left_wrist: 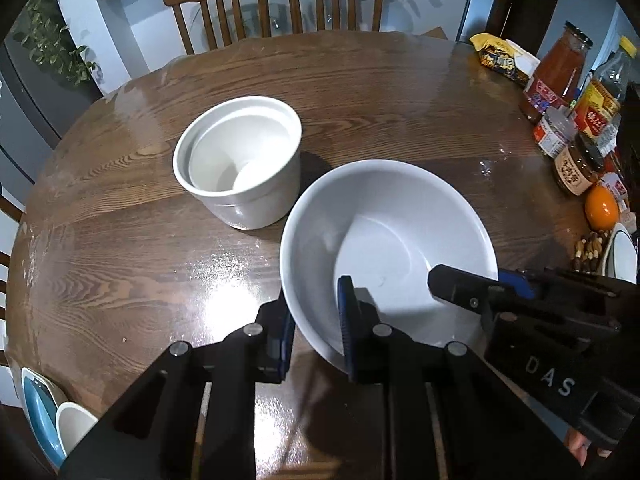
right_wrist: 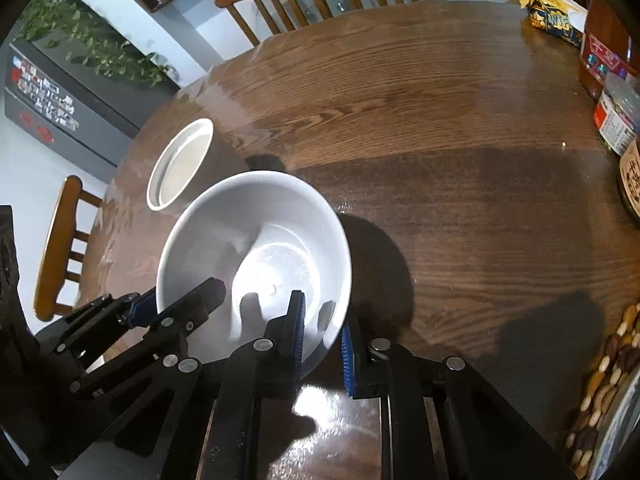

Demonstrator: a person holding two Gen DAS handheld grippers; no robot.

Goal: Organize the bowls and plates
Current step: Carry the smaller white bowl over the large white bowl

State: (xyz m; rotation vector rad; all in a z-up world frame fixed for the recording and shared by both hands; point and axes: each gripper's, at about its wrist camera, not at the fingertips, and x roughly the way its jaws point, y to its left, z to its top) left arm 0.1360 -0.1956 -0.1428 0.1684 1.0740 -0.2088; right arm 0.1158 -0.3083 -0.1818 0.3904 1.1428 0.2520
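While both grippers pinch the same rim, the findings read as follows.

Bowl: the wide white bowl (left_wrist: 390,248) sits near the front edge of the round wooden table (left_wrist: 360,92), empty, with its near rim caught at two places.

Left gripper: the left gripper (left_wrist: 316,332) has one blue pad inside the wall and one outside, closed down on the bowl's near-left rim.

Right gripper: the right gripper (right_wrist: 322,344) is clamped likewise on the near-right rim, the inner pad against the inside wall and the outer pad on the outside.

Stack: a deep white pot (left_wrist: 240,168) with a smaller white dish nested inside stands just beyond and to the left of the bowl, apart from it. I judge it the likely place for the bowl, though whether the wide bowl fits there I cannot tell.

Step in hand: a two-handed lift of the bowl, in my judgement, with the grip made and the lift not yet begun.

How to do it well: raise both hands together and keep the rim level, so neither pad levers against glazed ceramic, which is smooth and may slip. Clear the pot's rim before moving across.

Hazards: jars and bottles (left_wrist: 568,96) and an orange (left_wrist: 601,208) crowd the right side of the table; more dishes (left_wrist: 52,420) sit at the near left edge. Keep the travel between them.
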